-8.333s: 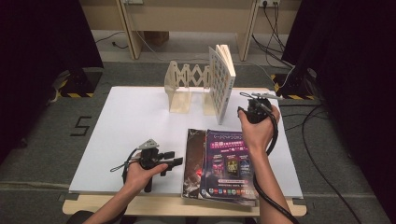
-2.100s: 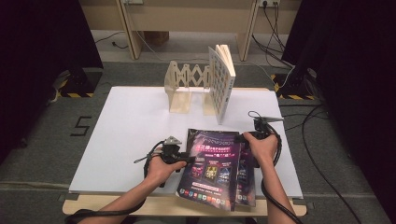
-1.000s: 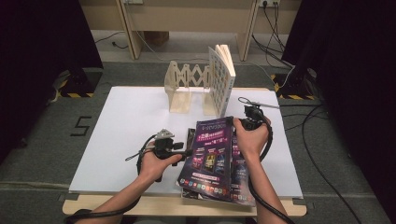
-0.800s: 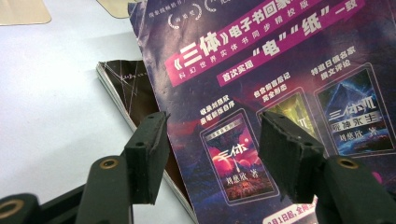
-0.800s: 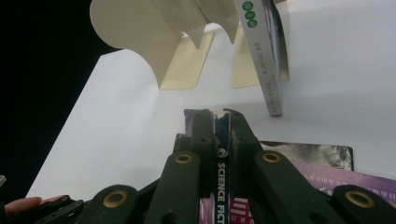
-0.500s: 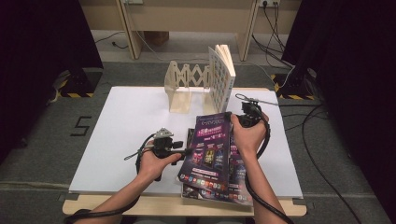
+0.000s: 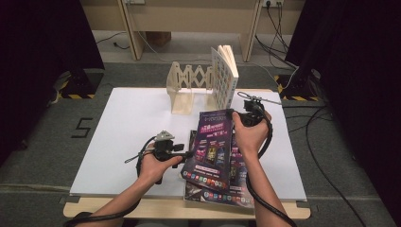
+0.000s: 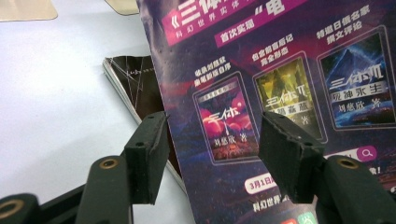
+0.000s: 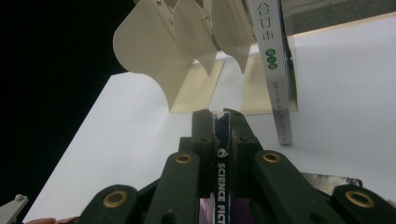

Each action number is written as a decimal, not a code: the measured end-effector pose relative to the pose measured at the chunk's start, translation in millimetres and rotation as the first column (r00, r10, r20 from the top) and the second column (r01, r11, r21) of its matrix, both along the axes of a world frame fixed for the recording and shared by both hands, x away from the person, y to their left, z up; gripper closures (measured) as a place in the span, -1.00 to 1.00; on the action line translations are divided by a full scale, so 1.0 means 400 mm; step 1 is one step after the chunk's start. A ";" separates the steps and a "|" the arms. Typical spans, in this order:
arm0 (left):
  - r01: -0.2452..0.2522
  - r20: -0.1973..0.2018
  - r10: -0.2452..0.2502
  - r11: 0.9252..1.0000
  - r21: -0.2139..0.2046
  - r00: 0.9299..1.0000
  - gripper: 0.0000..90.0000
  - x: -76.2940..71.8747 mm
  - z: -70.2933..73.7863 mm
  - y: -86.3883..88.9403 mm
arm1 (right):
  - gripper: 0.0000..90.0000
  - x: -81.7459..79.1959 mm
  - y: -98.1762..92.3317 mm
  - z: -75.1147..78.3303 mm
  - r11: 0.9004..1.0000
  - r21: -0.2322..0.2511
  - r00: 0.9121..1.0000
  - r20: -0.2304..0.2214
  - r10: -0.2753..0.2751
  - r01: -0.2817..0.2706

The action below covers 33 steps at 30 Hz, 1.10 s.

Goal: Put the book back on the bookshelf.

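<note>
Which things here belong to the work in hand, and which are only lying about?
In the job:
- purple magazine, tilted up, its top edge clamped in the right gripper
- left gripper, jaws open beside the cover
- wooden rack, likely where it goes

Lying about:
- magazines flat on the table
- book standing in the rack

"SCIENCE FICT" on the spine of the magazine [image 9: 219, 186], "三体" on small covers printed on its back, "3月1日" lower there, "5" on the floor mat [image 7: 81, 127], "合订本" on the standing book's spine [image 9: 271, 56]
</note>
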<state>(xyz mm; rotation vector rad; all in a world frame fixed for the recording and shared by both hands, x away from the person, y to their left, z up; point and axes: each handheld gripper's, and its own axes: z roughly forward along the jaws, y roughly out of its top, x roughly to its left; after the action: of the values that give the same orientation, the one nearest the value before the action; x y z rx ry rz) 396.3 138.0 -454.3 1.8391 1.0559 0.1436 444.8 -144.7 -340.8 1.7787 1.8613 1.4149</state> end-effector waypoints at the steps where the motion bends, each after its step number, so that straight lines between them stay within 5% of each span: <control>1: -0.001 0.001 0.001 1.000 0.000 1.000 -0.08 0.000 -0.001 0.000 | 0.87 0.000 0.000 0.002 1.000 -0.004 1.000 0.006 0.003 -0.003; 25: -0.029 -0.012 0.029 1.000 0.000 1.000 -0.08 -0.009 -0.028 0.040 | 0.87 0.005 0.020 0.037 1.000 0.006 0.996 0.092 -0.020 0.020; 33: -0.045 0.020 0.045 0.999 0.012 0.999 -0.09 -0.029 -0.037 0.065 | 0.87 0.007 0.022 0.049 1.000 0.017 0.993 0.112 -0.025 0.024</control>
<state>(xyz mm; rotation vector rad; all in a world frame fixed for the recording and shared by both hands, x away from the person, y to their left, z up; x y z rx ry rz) 384.6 164.0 -469.1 1.8221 1.0851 0.1954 447.6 -135.9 -321.1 1.6856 1.7709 1.4925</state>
